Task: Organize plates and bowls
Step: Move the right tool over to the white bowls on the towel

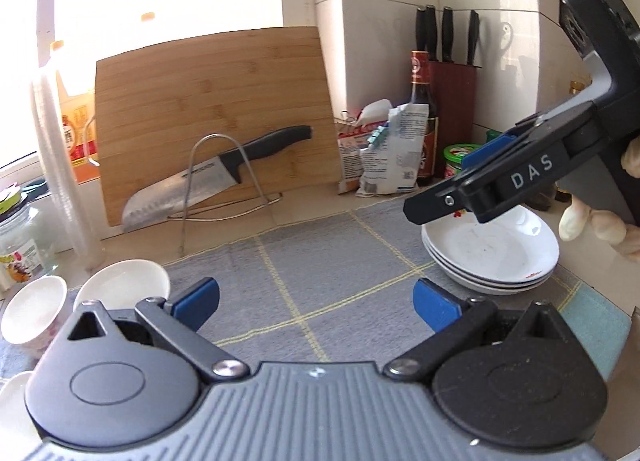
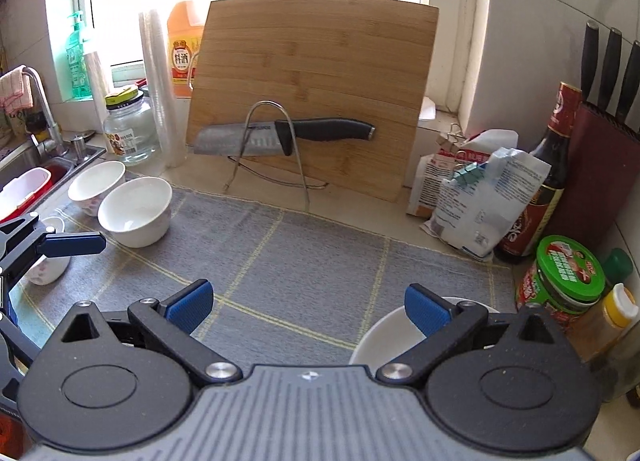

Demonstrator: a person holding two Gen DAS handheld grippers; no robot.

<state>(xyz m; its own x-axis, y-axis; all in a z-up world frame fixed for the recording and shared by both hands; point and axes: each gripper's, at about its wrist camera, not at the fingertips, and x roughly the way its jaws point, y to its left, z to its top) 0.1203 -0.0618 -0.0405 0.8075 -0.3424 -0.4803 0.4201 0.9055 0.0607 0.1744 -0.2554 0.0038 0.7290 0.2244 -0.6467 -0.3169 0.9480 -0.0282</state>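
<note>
A stack of three white plates [image 1: 492, 253] sits on the right side of the grey mat [image 1: 320, 261]. My right gripper [image 1: 440, 185] hovers open just above the stack's far rim, held by a gloved hand. In the right wrist view only the top plate's rim [image 2: 380, 341] shows, below the right gripper [image 2: 308, 309]. Three white bowls [image 2: 136, 211] [image 2: 96, 187] [image 2: 48, 265] stand at the mat's left end. My left gripper [image 1: 316, 305] is open over the mat's middle, with two bowls [image 1: 124, 281] [image 1: 34, 305] just to its left. Nothing is held.
A bamboo cutting board [image 2: 316, 89] leans at the back with a knife [image 2: 280, 137] on a wire stand. Bags [image 2: 476, 197], a sauce bottle [image 2: 548, 173], a knife block [image 2: 600, 165] and jars [image 2: 568, 277] crowd the right. A glass jar [image 2: 130, 129] and sink [image 2: 36, 165] lie left.
</note>
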